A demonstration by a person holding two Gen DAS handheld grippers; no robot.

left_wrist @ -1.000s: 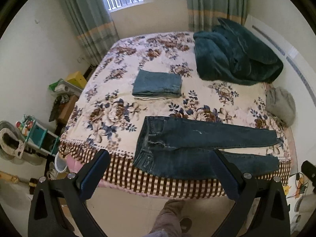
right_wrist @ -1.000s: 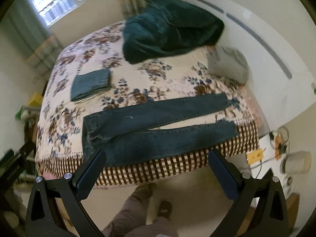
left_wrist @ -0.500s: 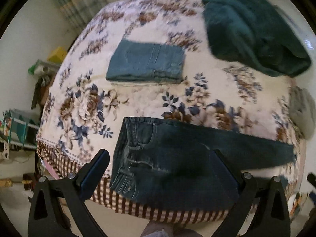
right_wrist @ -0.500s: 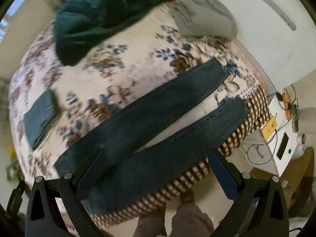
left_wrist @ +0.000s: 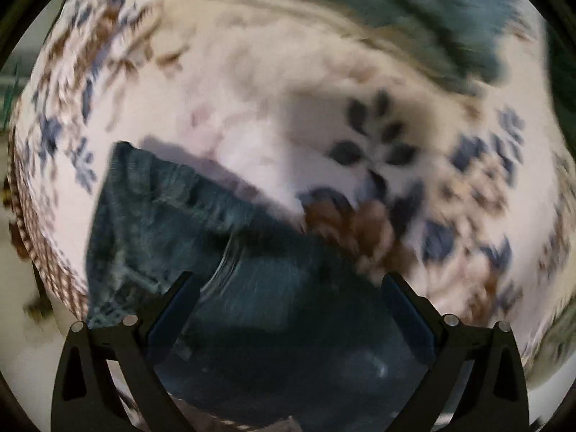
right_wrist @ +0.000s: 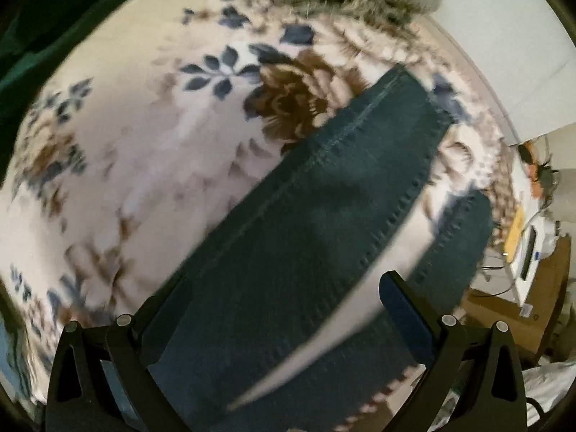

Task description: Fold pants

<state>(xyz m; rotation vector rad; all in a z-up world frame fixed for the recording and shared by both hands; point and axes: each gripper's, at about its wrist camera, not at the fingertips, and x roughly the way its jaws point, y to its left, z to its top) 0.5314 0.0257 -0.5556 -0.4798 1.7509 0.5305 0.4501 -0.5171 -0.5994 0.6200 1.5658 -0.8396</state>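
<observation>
No text, label, brand, number or sign can be read in either view. Both views are blurred by motion. At about four o'clock in the right wrist view a white box (right_wrist: 532, 252) is seen with a small dark mark on it, but the mark is too small to be made out.

Both your wrist cameras look down close over the floral-printed bed (left_wrist: 273, 115), sharing the dark blue denim pants (right_wrist: 324, 216).

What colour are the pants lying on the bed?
Dark blue denim. The pants show best in the right wrist view, lying on the flowery bedspread.
</observation>
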